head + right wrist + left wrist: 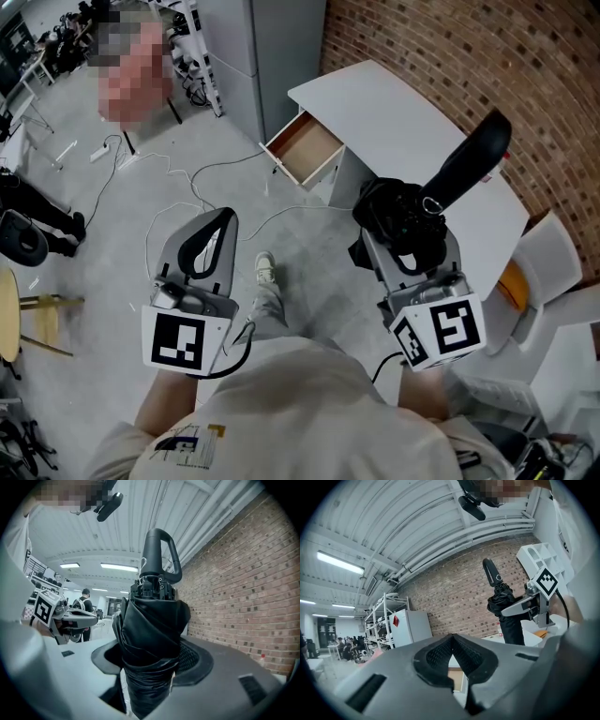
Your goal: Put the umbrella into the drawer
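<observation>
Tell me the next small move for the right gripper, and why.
Probably carry the umbrella forward toward the drawer: the right gripper is clamped on it, and the drawer stands pulled out and looks empty, some way ahead of the grippers.

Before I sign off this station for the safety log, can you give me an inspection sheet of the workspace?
Surface: white table along the brick wall.
Job's things: folded black umbrella, handle up; drawer pulled open, nothing seen inside.
Clutter: orange object by the table's right end, unidentifiable.
Grippers: left gripper shut, empty; right gripper shut on the umbrella.
Cables: white cables and a power strip on the floor.
Surroundings: grey cabinet; a person further back.
</observation>
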`<control>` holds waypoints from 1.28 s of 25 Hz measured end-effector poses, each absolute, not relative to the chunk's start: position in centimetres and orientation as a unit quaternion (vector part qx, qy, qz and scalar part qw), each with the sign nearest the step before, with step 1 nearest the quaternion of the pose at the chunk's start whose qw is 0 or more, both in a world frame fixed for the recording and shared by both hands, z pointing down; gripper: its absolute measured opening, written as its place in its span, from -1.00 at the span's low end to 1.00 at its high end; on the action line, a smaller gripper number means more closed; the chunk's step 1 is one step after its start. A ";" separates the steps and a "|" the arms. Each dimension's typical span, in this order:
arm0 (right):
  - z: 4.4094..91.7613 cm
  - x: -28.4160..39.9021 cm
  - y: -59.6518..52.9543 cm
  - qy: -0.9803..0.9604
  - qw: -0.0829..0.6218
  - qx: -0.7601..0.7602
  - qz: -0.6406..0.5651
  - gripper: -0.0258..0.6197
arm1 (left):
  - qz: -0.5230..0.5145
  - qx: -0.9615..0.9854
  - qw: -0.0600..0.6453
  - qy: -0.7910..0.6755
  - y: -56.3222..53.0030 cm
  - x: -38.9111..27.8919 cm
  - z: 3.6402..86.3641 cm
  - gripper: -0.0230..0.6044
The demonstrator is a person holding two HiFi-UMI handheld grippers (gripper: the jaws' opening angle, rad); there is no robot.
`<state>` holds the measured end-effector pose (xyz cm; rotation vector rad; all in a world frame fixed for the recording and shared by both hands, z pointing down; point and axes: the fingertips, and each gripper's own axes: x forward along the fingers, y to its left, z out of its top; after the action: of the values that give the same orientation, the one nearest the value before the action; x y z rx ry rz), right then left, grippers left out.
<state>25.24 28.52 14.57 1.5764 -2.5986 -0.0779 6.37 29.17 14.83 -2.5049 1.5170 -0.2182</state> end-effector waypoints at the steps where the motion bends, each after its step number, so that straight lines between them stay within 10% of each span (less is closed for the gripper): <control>1: 14.8 25.1 28.0 -0.853 0.053 0.518 -0.024 -0.10 | -0.076 -0.849 0.103 0.513 28.6 6.2 15.1 -0.90; 32: 19.9 13.1 -3.6 -0.853 0.200 0.481 0.020 -0.10 | -0.109 -0.864 0.035 0.490 -2.9 -4.2 18.8 -0.90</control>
<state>13.09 -3.60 19.91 1.3451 -2.3842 0.0560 -4.22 -2.90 18.80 -2.6546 1.5068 -0.3361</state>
